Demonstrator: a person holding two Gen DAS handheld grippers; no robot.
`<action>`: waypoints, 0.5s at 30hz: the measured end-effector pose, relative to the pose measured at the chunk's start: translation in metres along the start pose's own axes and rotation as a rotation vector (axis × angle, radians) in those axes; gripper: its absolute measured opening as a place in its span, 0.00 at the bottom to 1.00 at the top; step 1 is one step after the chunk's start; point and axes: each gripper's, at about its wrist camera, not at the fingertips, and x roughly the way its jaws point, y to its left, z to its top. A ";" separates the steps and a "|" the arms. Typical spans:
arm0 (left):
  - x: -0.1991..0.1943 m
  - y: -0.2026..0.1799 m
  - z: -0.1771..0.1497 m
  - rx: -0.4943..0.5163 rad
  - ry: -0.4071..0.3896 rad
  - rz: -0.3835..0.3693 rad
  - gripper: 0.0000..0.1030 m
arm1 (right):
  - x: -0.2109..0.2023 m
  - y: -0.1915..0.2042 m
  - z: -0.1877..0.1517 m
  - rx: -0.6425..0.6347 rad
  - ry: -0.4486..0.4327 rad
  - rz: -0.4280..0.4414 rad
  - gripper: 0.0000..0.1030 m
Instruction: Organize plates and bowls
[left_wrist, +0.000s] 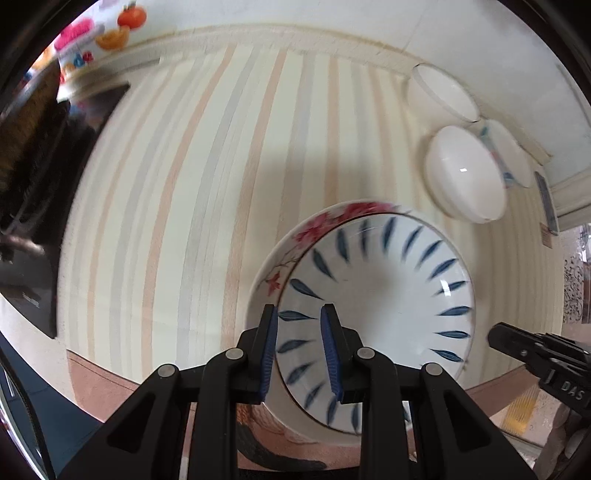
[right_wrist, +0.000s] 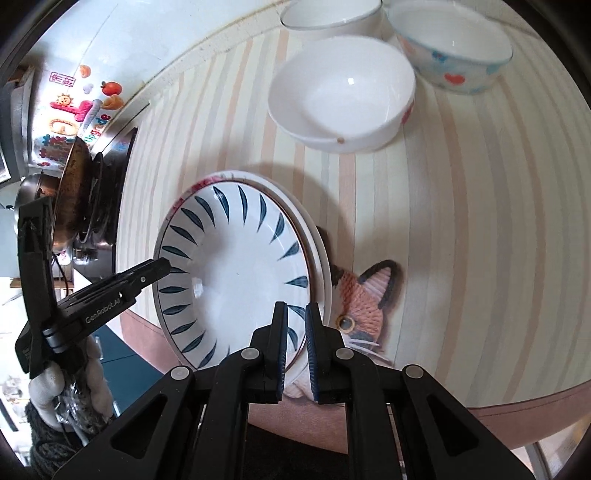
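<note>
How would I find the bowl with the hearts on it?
Start at the striped tablecloth and look to its far edge, where three bowls sit close together. Behind the plain white bowl, to the right, is the white bowl with red and blue hearts; no other bowl there has hearts.

Both fisheye views are bright and evenly lit, with heavy curved distortion and dark vignetting at the edges. Soft shadows fall above the blue-leaf white plate (right_wrist: 236, 269), whose upper rim blurs in the left view; small glare spots mark the plain white glossy bowl (right_wrist: 341, 92).
</note>
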 end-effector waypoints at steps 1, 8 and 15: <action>-0.010 -0.003 -0.002 0.012 -0.021 -0.001 0.21 | -0.003 0.003 -0.002 -0.004 -0.007 -0.009 0.12; -0.076 -0.011 -0.031 0.051 -0.127 0.019 0.21 | -0.037 0.029 -0.032 -0.020 -0.079 -0.028 0.12; -0.135 -0.009 -0.062 0.061 -0.179 -0.002 0.21 | -0.093 0.069 -0.078 -0.041 -0.177 -0.009 0.12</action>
